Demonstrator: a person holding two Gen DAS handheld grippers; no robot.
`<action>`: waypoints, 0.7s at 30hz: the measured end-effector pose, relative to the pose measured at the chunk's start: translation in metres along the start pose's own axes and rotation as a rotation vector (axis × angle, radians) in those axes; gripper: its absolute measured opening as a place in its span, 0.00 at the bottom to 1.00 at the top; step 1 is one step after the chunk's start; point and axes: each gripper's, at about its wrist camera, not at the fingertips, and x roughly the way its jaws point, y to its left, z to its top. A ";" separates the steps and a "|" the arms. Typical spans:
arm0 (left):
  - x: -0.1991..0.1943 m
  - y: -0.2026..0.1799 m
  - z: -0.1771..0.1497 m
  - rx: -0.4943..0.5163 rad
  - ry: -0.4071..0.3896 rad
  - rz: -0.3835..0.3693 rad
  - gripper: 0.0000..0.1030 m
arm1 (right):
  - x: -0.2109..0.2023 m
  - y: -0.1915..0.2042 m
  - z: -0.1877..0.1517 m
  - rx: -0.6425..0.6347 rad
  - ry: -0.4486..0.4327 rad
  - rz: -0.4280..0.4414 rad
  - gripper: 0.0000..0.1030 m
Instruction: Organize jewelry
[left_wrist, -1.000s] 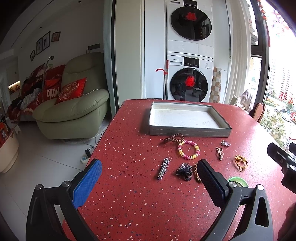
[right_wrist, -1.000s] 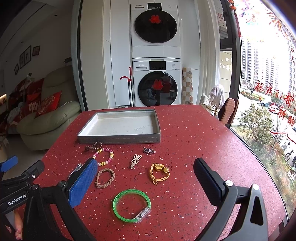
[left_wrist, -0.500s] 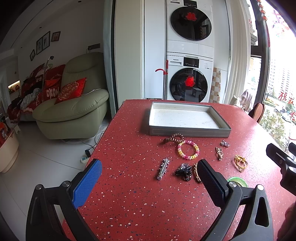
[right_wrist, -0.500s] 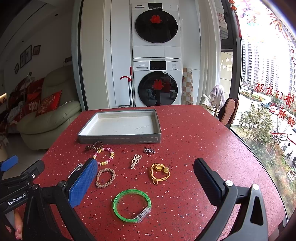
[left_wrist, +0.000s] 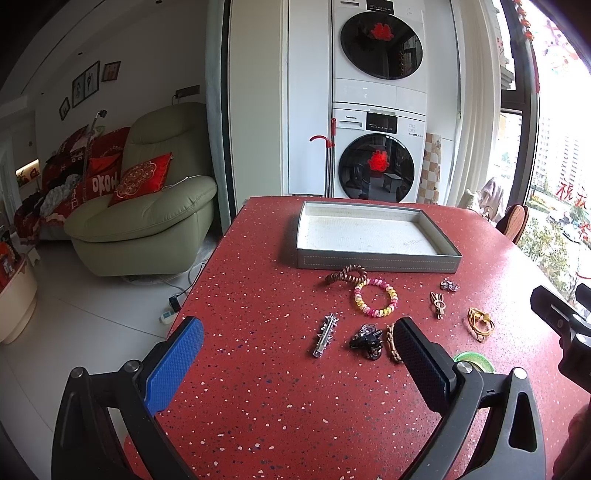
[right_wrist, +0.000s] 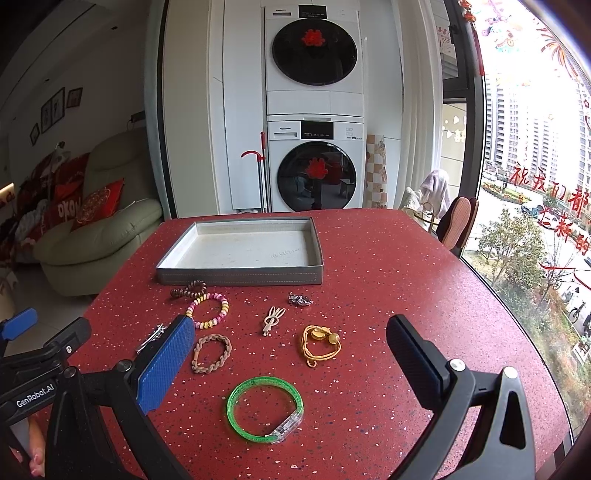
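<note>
An empty grey tray (left_wrist: 376, 259) (right_wrist: 240, 277) stands on the red table. In front of it lie a brown spiral tie (left_wrist: 345, 275), a pink-yellow bead bracelet (left_wrist: 375, 298) (right_wrist: 207, 309), a silver clip (left_wrist: 325, 334), a black claw clip (left_wrist: 365, 339), a braided brown bracelet (right_wrist: 211, 353), a rabbit clip (right_wrist: 272, 319), a small silver piece (right_wrist: 300, 299), a gold tie (right_wrist: 319, 344) and a green bangle (right_wrist: 265, 409). My left gripper (left_wrist: 295, 354) is open and empty above the near table. My right gripper (right_wrist: 291, 350) is open and empty above the bangle.
The red speckled table (left_wrist: 258, 406) ends at the left in a drop to a white floor. A green armchair (left_wrist: 147, 221) stands left, stacked washing machines (right_wrist: 314, 147) behind, a window (right_wrist: 535, 184) and a chair (right_wrist: 456, 225) to the right.
</note>
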 end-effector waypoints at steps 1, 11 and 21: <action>0.000 0.000 0.000 0.000 0.001 0.000 1.00 | 0.000 0.000 0.000 0.001 0.001 0.000 1.00; 0.000 0.000 0.000 0.000 0.000 0.000 1.00 | 0.000 0.001 0.001 -0.004 0.000 0.000 1.00; 0.000 0.000 0.001 0.000 0.001 0.000 1.00 | 0.000 0.001 0.001 -0.002 0.002 0.000 1.00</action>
